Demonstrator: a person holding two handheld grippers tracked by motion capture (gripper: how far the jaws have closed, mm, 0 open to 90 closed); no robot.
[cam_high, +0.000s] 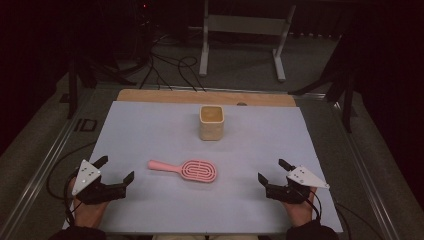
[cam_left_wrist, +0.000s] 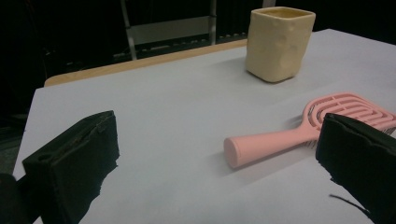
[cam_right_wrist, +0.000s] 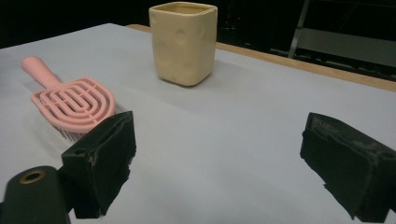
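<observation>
The room is dim, its far side and both edges almost black. A pale sheet covers a wooden table, whose bare wood shows along the far edge. Beyond it lies a grey floor with black cables trailing left — and a white stand on 2 legs.

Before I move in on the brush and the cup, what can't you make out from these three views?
- Inside of the cream cup: its own walls hide the bottom; empty or not, I cannot tell.
- Pink brush head: in the left gripper view, partly behind a black jaw.
- Brush bristles: face down on the table, mostly hidden under the head in the right gripper view.
- Room beyond the table: too dark in the high view.
</observation>
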